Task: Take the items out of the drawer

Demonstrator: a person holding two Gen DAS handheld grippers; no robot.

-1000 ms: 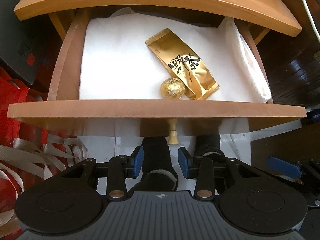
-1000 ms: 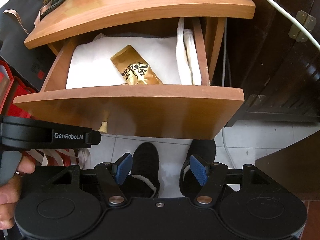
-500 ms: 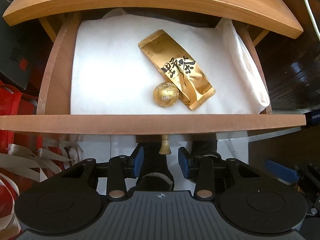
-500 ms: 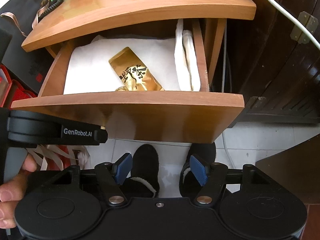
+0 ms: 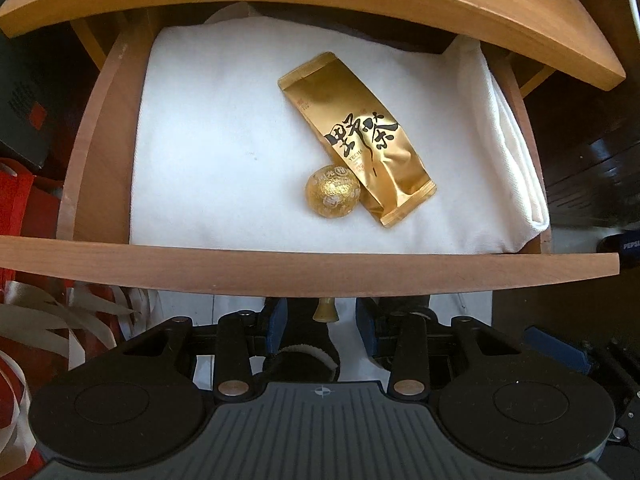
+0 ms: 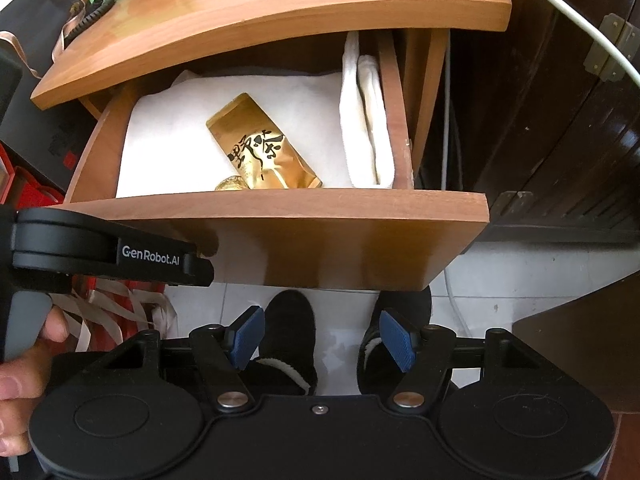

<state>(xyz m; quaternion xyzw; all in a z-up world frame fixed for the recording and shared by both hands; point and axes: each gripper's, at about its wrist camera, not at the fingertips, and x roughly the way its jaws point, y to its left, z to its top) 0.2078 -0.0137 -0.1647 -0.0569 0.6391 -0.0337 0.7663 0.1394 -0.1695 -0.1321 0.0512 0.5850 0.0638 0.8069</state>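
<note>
While both my left tongs (image 5: 320,326) and right tongs (image 6: 322,338) gaped empty, the gold foil pouch (image 5: 357,137) and gold foil-wrapped ball (image 5: 333,191) lay touching in the open wooden drawer (image 5: 304,270).

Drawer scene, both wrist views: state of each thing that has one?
drawer: pulled open
gold tea packet: sealed, flat on white towel
gold foil ball: wrapped, against the packet
left gripper: open, empty, around drawer knob, not clamped
right gripper: open, empty
</note>
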